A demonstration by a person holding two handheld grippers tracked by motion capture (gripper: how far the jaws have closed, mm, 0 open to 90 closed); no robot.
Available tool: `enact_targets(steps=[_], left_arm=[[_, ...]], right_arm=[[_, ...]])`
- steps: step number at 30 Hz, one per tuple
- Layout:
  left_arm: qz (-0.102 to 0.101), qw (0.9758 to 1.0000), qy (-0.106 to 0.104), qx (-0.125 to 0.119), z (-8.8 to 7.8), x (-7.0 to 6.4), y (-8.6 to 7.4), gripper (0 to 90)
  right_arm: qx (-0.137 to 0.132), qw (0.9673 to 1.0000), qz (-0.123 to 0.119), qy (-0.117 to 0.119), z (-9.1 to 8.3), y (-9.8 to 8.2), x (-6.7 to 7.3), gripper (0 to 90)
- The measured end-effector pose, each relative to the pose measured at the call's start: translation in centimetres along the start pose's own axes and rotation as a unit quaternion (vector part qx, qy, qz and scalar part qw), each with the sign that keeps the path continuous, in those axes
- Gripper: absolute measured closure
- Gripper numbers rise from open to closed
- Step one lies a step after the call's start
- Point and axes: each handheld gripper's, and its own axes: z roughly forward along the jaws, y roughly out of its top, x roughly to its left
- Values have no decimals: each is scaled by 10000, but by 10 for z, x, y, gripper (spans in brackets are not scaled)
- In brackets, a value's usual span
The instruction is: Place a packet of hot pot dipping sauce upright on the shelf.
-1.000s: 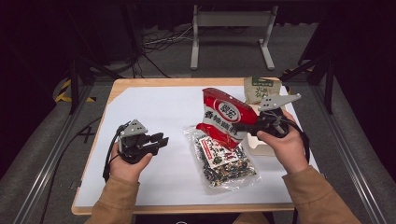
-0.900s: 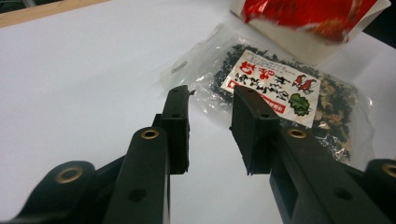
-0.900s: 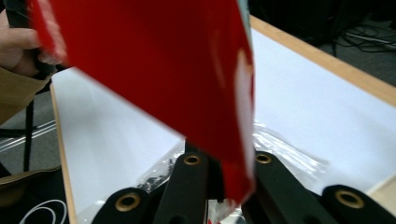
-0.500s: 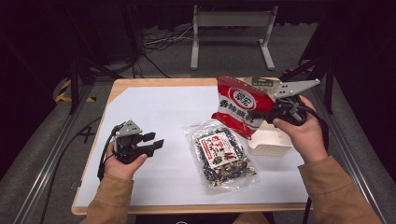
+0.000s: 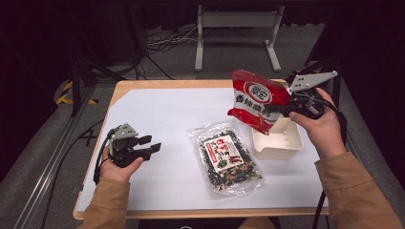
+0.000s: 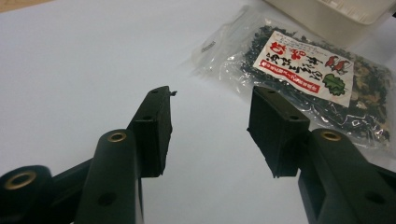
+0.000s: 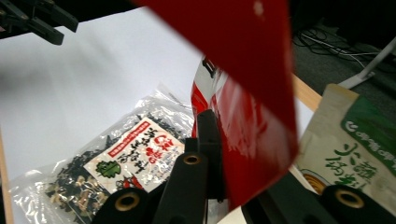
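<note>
Above the white tray (image 5: 277,143), at the table's right side, the right gripper (image 5: 292,106) is clenched on one edge of the red packet (image 5: 255,100), which hangs clear of the table and tilts over the tray's near-left corner; in the right gripper view the jaws pinch the red film between them. Judged from its slack, creased drape, the packet is light and soft, its glossy film probably slippery, so a flat sealed edge is the surest place to hold it. Just left of the tray, the clear bag of dried greens (image 5: 224,157) lies flat on the white table cover (image 5: 157,114); it too looks limp and crinkly, and a pinch on its empty upper margin would likely serve better than one across the lumpy fill. A green-and-tan packet (image 7: 355,144) stands beyond the tray. At the table's left, well apart from all the packets, the left gripper (image 5: 152,144) rests released, jaws spread, holding nothing.
</note>
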Motion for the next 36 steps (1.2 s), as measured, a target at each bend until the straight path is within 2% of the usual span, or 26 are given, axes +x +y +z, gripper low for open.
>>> enact_targets(steps=[9, 13, 21, 33, 36], left_arm=[[-17, 10000, 58, -15, -1, 6, -4, 408], [-16, 9999, 111, 20, -1, 8, -5, 403], [-51, 9999, 132, 31, -2, 9, -7, 403], [-102, 9998, 164, 68, -5, 9, -10, 405], [-176, 9996, 187, 111, -6, 10, -12, 415]], right_arm=[[48, 9996, -158, -230, -4, 0, -19, 891], [92, 9989, -285, -367, -5, 0, -28, 891], [120, 9979, -389, -507, -4, -3, -44, 890], [211, 9968, -509, -573, -5, -13, -66, 890], [211, 9966, -546, -575, -4, -17, -71, 890]])
